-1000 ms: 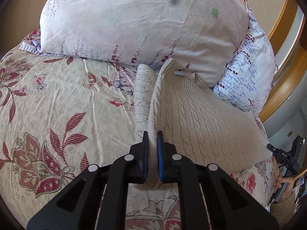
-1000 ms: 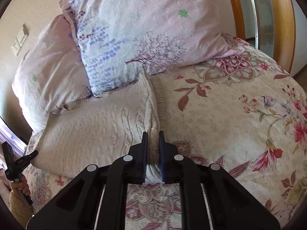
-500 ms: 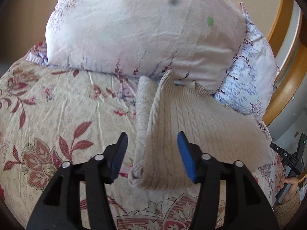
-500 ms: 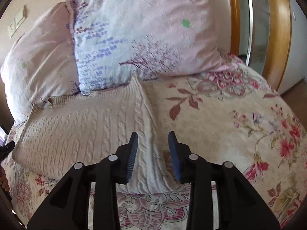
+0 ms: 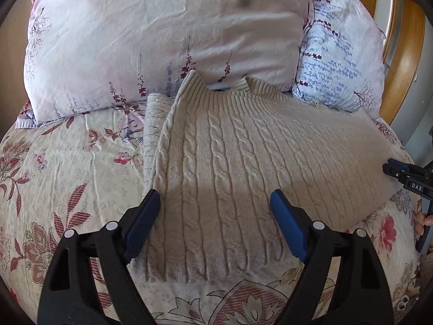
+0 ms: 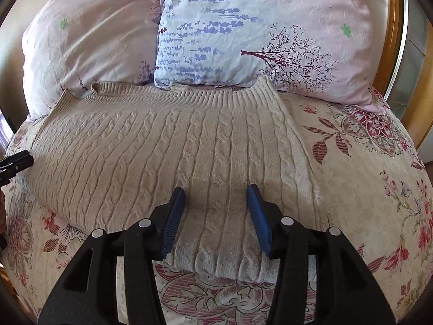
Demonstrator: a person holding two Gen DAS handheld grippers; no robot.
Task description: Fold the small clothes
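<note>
Cream cable-knit sweater point(image 5: 243, 168) lies flat on the floral bedspread point(image 5: 67, 176), at the head end of the bed. Its ribbed edge touches the foot of the two pillows: a pink pillow point(image 5: 151, 35) and a lavender-print pillow point(image 5: 341, 62). One side of the garment is folded over, so a second layer shows along its left border in the left wrist view.

Left gripper point(image 5: 215, 203): jaws spread wide, holding nothing. Blue pads point(image 5: 143, 224) sit above the sweater's near hem, one at the folded edge, the other over the knit.

Right gripper point(image 6: 215, 200): jaws likewise parted and empty, poised over the near hem close to the sweater's right border point(image 6: 297, 146). Contact between pads and cloth cannot be determined.

A wooden bed frame point(image 5: 406, 62) stands behind the pillows.
</note>
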